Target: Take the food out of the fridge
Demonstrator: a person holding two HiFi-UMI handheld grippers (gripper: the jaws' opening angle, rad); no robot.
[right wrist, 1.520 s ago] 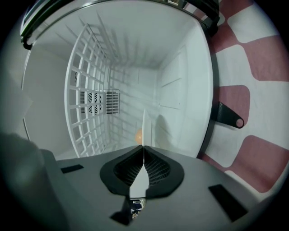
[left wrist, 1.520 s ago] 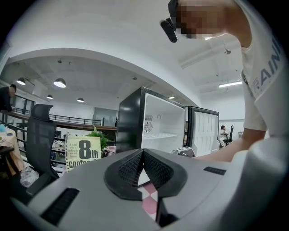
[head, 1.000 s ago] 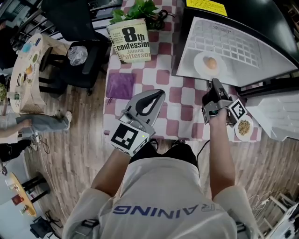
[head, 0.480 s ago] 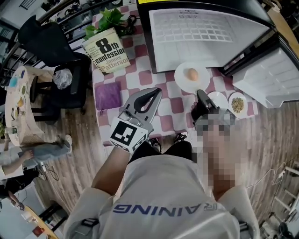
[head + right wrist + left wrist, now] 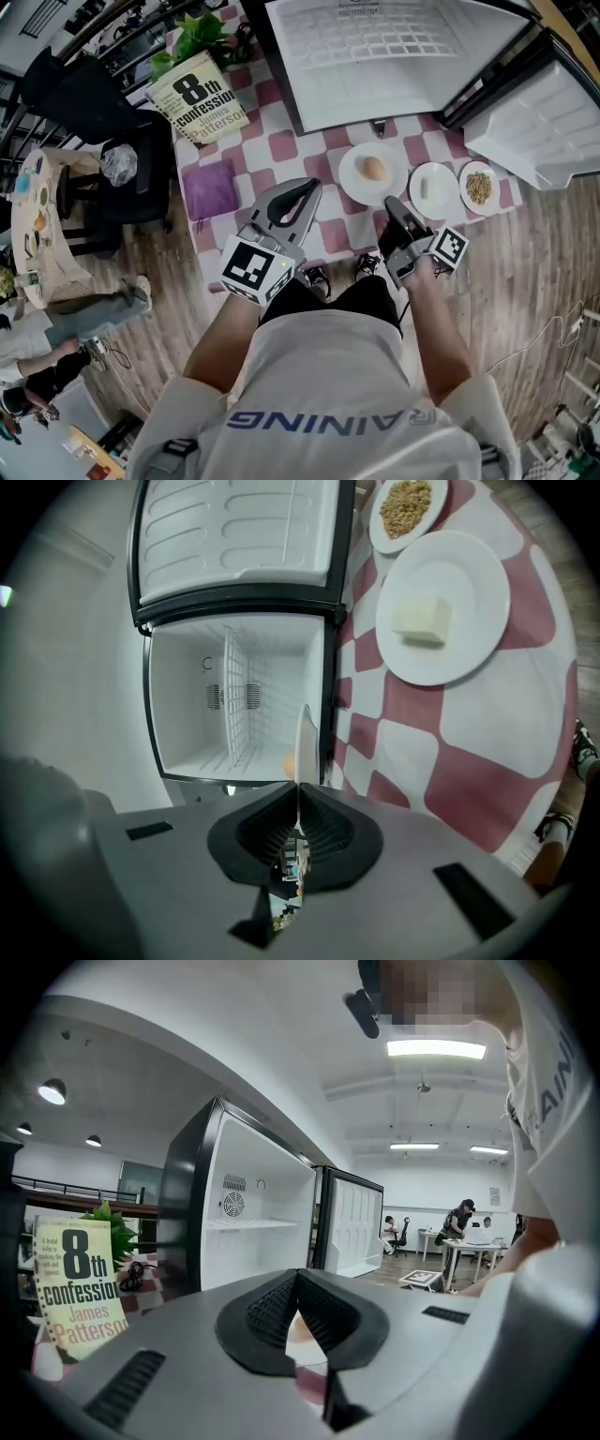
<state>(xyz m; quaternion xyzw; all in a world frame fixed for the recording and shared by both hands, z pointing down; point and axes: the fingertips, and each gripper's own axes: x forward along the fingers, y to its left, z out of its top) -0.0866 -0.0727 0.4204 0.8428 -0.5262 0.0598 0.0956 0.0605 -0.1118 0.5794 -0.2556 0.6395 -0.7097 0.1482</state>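
The egg (image 5: 373, 169) sits loose in the middle of a white plate (image 5: 352, 184), out of the fridge (image 5: 178, 705) and over the checked table (image 5: 281, 141), with the open, bare fridge at its 12 o'clock. I cannot tell whether the plate has touched the cloth. The plate is likely stiff, glazed, slick and breakable. The egg is round and unsecured, so it would probably roll if the plate tips. The rim is the only sensible place to hold, and the plate should stay flat. The right claw (image 5: 391, 202) does just that: from the plate's 5 o'clock its jaws are clenched almost together on the thin rim, and the right gripper view shows the plate edge-on between the pads, parallel to the tabletop. A one-sided pinch like this probably leaves little margin against sagging. At the plate's 3 o'clock is a second plate (image 5: 434, 190) with a pale block, and beyond it a small dish of grains (image 5: 479, 187). The left claw (image 5: 296, 1277), at 8 o'clock, is closed tip to tip on nothing. A purple cloth (image 5: 209, 189) lies at 9 o'clock and a book (image 5: 202, 98) at 10.
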